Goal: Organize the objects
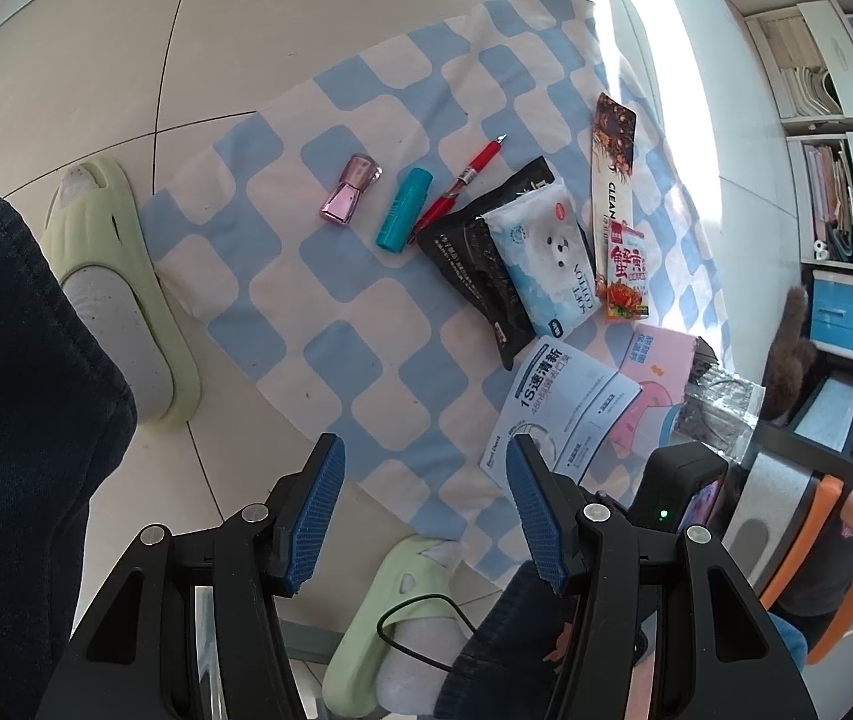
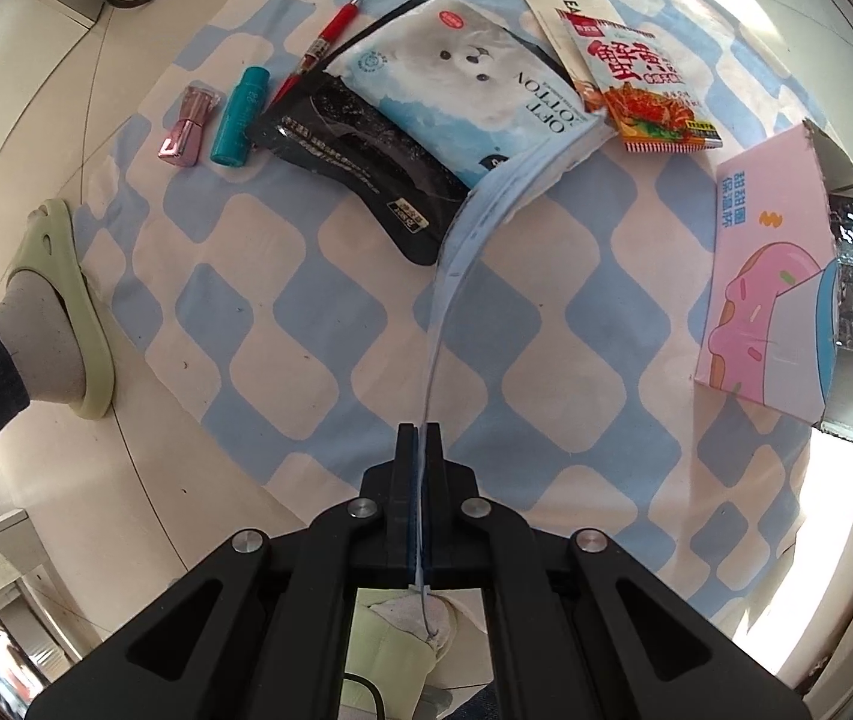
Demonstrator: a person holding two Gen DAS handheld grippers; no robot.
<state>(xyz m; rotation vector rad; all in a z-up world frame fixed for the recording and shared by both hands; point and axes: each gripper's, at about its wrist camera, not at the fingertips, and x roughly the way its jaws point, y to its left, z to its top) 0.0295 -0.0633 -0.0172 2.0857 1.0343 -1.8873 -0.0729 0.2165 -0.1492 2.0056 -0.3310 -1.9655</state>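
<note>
Near cloth bare — packets, pen, bottles crowd far edge.

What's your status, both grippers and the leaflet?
Right gripper shut on blue-white leaflet, edge-on. Left gripper open, empty. Nothing blocking.

Both wrist views look steeply down from above the checkered cloth on the floor. The right view sits nearer. Both share the tissue pack and pen.
</note>
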